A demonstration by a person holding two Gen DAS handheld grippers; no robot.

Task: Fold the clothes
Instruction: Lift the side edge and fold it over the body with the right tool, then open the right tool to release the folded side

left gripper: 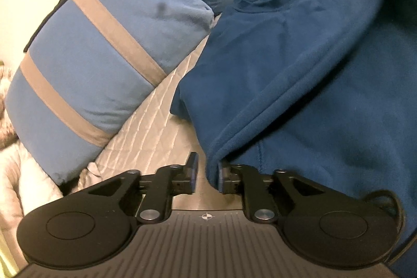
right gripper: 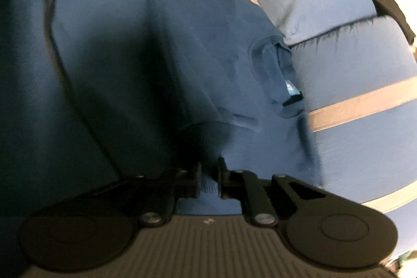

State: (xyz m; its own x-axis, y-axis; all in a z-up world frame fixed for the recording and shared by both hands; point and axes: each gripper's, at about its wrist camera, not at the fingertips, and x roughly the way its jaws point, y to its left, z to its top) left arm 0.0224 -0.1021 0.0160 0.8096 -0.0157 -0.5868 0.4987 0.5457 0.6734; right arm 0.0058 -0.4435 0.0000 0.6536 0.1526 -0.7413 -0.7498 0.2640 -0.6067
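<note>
Navy fleece garment [left gripper: 299, 74] fills the right half and centre of the left wrist view, draped from upper right down to the lower centre, where a hemmed edge hangs between the fingers of the left gripper [left gripper: 207, 175]. The jaws stand a moderate way apart; the fabric edge touches the right-hand pad, the left-hand pad is clear of it. No firm clamp is visible, and bare bed surface shows through the gap.

In the right wrist view the same garment [right gripper: 130, 56] covers the left and centre of the frame, dark and shadowed at lower left. A fold of it passes between the fingers of the right gripper [right gripper: 209, 180]; the jaws are narrowed onto the cloth, which fills the gap, so it appears pinched. Frame is motion-blurred.

Surroundings: blue pillows with grey stripes [left gripper: 104, 48] occupy the left and upper part of the left wrist view and the right side of the right wrist view, just beside the garment. Grey quilted bedcover [left gripper: 146, 132] shows between pillow and garment at lower centre-left.

Garment detail: soft matte nap, rumpled. A neck opening with a small label [right gripper: 290, 91] sits right of centre in the right wrist view, against the pillow.
</note>
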